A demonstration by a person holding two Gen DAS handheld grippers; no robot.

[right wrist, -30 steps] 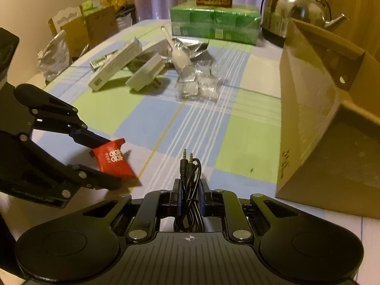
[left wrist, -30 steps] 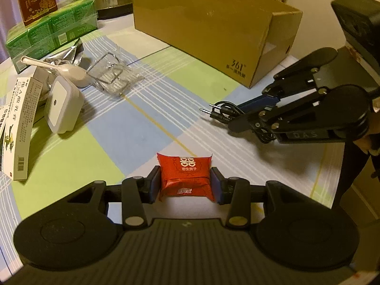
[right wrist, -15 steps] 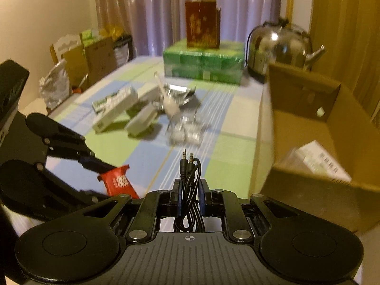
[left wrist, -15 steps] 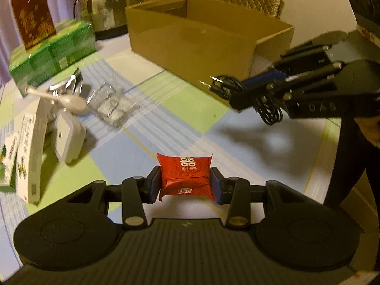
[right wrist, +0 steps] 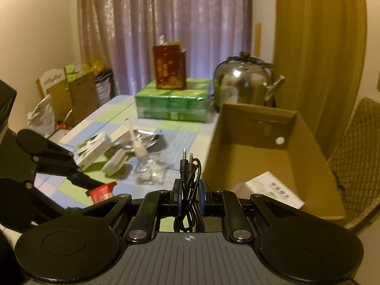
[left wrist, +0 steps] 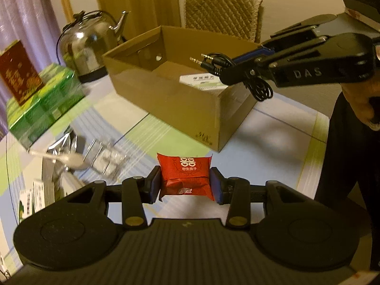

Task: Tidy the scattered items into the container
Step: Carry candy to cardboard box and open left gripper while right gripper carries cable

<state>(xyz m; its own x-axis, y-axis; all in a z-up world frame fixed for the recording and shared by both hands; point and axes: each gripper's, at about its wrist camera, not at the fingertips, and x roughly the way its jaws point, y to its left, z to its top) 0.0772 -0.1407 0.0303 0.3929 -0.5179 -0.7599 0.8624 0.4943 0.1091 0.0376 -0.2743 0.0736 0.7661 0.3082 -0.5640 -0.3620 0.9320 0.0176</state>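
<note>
Left gripper (left wrist: 185, 182) clamped on red packet (left wrist: 185, 174); right gripper (right wrist: 190, 194) pinching coiled black cable (right wrist: 190, 190) beside cardboard box (right wrist: 306, 156), above the table's near edge.

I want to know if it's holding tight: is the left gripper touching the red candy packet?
Touching. In the left wrist view, the left gripper has both jaws pressed against the sides of the red candy packet.

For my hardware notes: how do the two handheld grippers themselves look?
Both are black plastic. The left gripper has blue pads, metal pivot screws and two round discs on a ribbed grey base. The right gripper shows linkage bars, blue pads and raised "DAS" lettering.
</note>
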